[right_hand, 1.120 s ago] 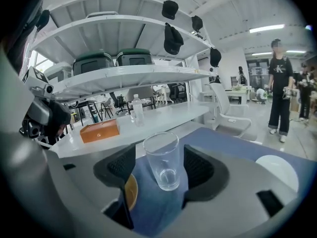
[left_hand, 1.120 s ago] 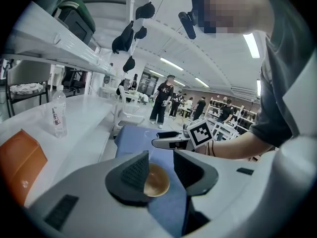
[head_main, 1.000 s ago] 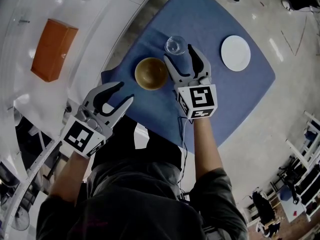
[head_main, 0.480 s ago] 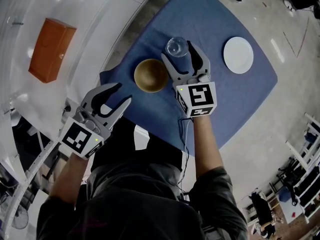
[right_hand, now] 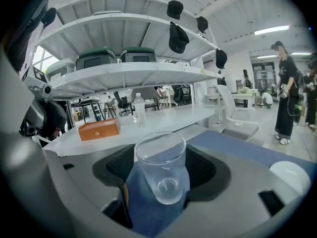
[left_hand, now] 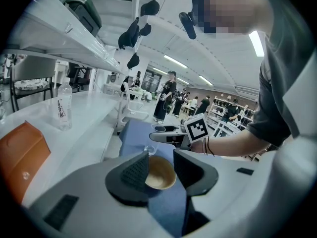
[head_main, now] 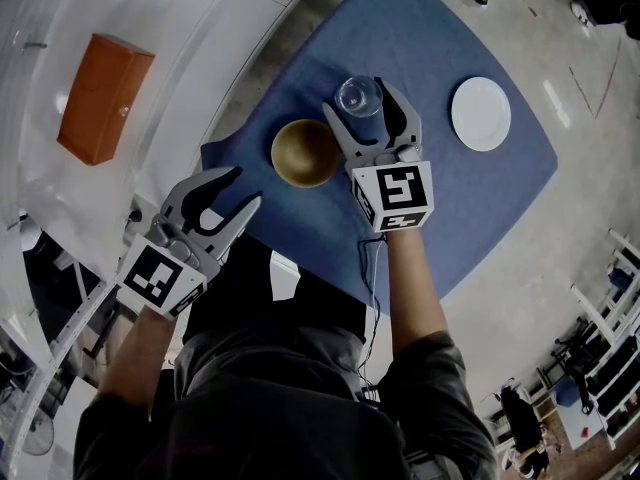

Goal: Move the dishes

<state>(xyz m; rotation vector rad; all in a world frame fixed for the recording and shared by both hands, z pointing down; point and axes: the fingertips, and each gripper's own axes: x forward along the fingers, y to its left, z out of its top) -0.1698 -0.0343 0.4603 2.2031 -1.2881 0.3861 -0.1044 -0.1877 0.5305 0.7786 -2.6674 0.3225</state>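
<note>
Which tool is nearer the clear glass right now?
Right. The glass stands between the right tool's jaws; the left tool is farther off, with the brown bowl between it and the glass.

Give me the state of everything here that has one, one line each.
glass: upright, empty, standing on the blue cloth.
bowl: upright, empty, on the cloth.
plate: flat, empty.
right gripper: open, jaws either side of the glass.
left gripper: open, nothing held.
orange box: closed, on the white counter.
bottle: upright on the counter.
</note>
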